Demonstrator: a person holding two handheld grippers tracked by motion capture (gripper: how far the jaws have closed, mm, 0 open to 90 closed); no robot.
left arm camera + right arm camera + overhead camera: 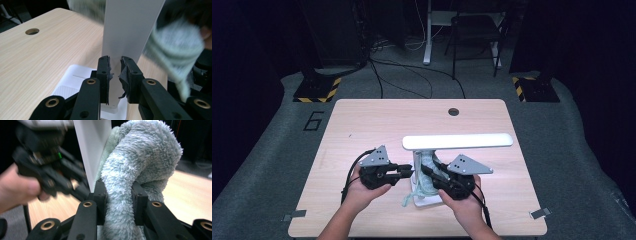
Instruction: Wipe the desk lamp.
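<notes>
A dark room with cables on a grey floor surrounds the pale wooden table [362,130] you work at. Your right gripper [119,192] pinches a fluffy pale-green cloth [140,162]; its pads bite into the pile on both sides, and the cloth bulges up above the jaws and drapes against the white lamp post [92,147]. Your left gripper [115,66] has its jaws pressed nearly together with nothing between them, tips set right at the face of the same lamp post [130,27]; whether they touch it you cannot tell from here.

In the high view, the left gripper [404,173] comes at the post from its left and the right gripper [432,172] from its right, the two facing each other across it. The post stands upright on its flat white base [429,201], carrying the long lamp head [457,141] crosswise above both grippers.

The cloth [424,172] wraps the post along its upright axis, with a tail hanging down to the base. So the wiping stroke likely runs up and down the post, and your right hand, which holds the cloth, is the one placed to make it, while the left seems set to steady the lamp. Farther out, a round cable hole [453,111] sits near the table's far edge.
</notes>
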